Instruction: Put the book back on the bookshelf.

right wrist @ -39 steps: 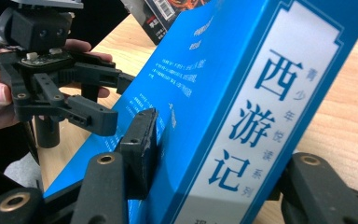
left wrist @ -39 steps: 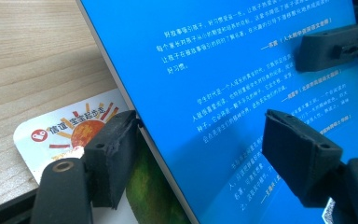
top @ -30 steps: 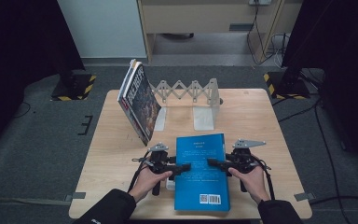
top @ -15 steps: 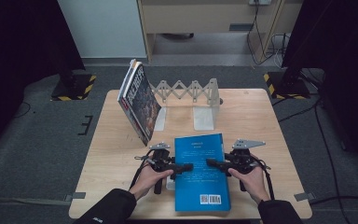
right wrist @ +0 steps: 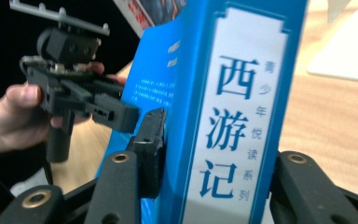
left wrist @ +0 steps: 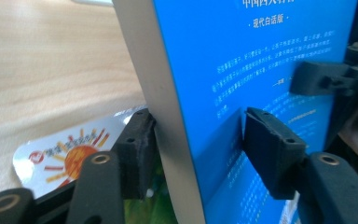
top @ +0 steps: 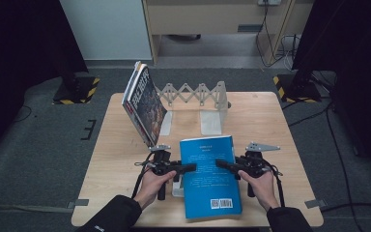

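Two grippers on one blue book [top: 209, 176] at the table's [top: 270, 121] near edge: left gripper [top: 189, 167] has just been closing on its page edge, right gripper [top: 221, 164] is clamped across the spine. A sun-printed card [left wrist: 60, 154] lies beneath. Farther back, one leaning book [top: 144, 102] stands against one accordion rack [top: 193, 93].

I see the worktop [top: 270, 121] evenly lit from above, with dark surroundings; both gripper views go soft and blurred up close, without glare.
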The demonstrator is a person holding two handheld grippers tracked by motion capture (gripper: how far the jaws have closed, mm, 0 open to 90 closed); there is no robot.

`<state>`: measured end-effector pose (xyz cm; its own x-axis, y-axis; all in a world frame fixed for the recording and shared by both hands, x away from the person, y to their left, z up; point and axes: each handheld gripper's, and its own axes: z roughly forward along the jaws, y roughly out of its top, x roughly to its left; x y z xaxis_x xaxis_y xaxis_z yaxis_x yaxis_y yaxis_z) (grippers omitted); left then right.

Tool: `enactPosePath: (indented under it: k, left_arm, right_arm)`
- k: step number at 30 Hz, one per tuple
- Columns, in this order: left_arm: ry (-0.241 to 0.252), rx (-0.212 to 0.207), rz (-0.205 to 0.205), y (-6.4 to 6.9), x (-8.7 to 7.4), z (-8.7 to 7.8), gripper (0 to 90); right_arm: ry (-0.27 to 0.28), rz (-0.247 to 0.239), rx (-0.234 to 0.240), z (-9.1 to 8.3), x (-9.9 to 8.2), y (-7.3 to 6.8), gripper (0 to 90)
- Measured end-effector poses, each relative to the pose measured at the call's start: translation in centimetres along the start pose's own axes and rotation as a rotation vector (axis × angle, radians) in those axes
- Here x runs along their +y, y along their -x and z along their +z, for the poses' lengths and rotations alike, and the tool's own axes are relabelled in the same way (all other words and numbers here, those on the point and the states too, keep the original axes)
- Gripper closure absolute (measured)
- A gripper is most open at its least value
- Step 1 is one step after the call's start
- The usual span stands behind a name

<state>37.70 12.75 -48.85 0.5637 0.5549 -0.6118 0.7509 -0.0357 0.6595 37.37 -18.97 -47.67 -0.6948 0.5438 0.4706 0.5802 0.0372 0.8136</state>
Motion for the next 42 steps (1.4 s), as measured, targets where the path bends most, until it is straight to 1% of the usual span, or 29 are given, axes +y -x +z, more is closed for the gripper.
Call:
enactPosePath:
  k: [2,5,8,11,16,18,19,21,24,25,29,32,33,34,35,36,39,42]
  left_arm:
    - [0.004,-0.002,0.009,0.2,0.2,-0.2,47.3]
    - [0.004,0.000,0.013,0.4,0.5,-0.5,48.7]
    - [0.020,-0.001,0.022,0.6,0.8,-0.9,50.1]
    - [0.046,-0.009,0.030,0.9,1.4,-1.5,52.0]
    - [0.085,0.003,0.092,1.6,2.4,-2.3,54.3]
    - [0.091,0.007,0.100,1.8,2.6,-2.4,54.6]
    - [0.090,0.010,0.112,1.9,2.8,-2.5,54.6]
    - [0.094,0.011,0.127,2.0,2.8,-2.5,54.5]
    - [0.097,0.010,0.142,2.2,2.7,-2.4,54.6]
    - [0.099,0.004,0.146,2.2,2.7,-2.4,54.5]
    - [0.101,-0.005,0.159,2.4,2.7,-2.4,54.7]
    - [0.104,-0.022,0.169,2.5,2.7,-2.4,55.0]
    - [0.104,-0.027,0.174,2.5,2.8,-2.4,55.0]
    - [0.105,-0.038,0.181,2.6,2.8,-2.3,54.8]
    - [0.104,-0.047,0.189,2.7,2.8,-2.3,54.5]
    - [0.105,-0.050,0.197,2.9,2.8,-2.2,54.2]
    - [0.110,-0.044,0.202,3.0,2.8,-2.1,54.0]
    - [0.109,-0.048,0.203,2.9,2.8,-2.1,54.0]
  right_arm:
    - [0.016,-0.003,0.003,-0.2,0.2,0.0,58.9]
    - [0.015,-0.021,-0.001,-0.2,0.6,-0.3,58.9]
    - [0.016,-0.044,-0.004,-0.2,1.0,-0.5,58.9]
    - [0.034,-0.059,-0.001,-0.3,1.4,-0.8,59.2]
    - [0.074,-0.101,-0.012,-0.4,2.2,-1.3,59.5]
    - [0.088,-0.117,-0.018,-0.4,2.4,-1.5,59.6]
    - [0.090,-0.126,-0.017,-0.4,2.5,-1.6,59.6]
    - [0.096,-0.131,-0.020,-0.5,2.4,-1.7,59.5]
    - [0.099,-0.130,-0.005,-0.7,2.3,-1.4,59.0]
    - [0.098,-0.133,0.004,-0.7,2.3,-1.4,58.6]
    - [0.105,-0.142,0.017,-1.0,2.1,-1.1,56.8]
    - [0.108,-0.161,0.006,-0.8,2.0,-1.1,53.1]
    - [0.108,-0.164,0.010,-0.8,2.0,-1.1,52.9]
    - [0.109,-0.170,0.019,-0.7,2.1,-1.1,53.9]
    - [0.116,-0.165,0.046,-0.7,2.1,-1.2,55.0]
    - [0.117,-0.171,0.063,-0.7,2.1,-1.3,55.6]
    - [0.119,-0.175,0.068,-0.8,2.1,-1.5,56.0]
    - [0.121,-0.175,0.070,-0.7,2.1,-1.4,55.6]
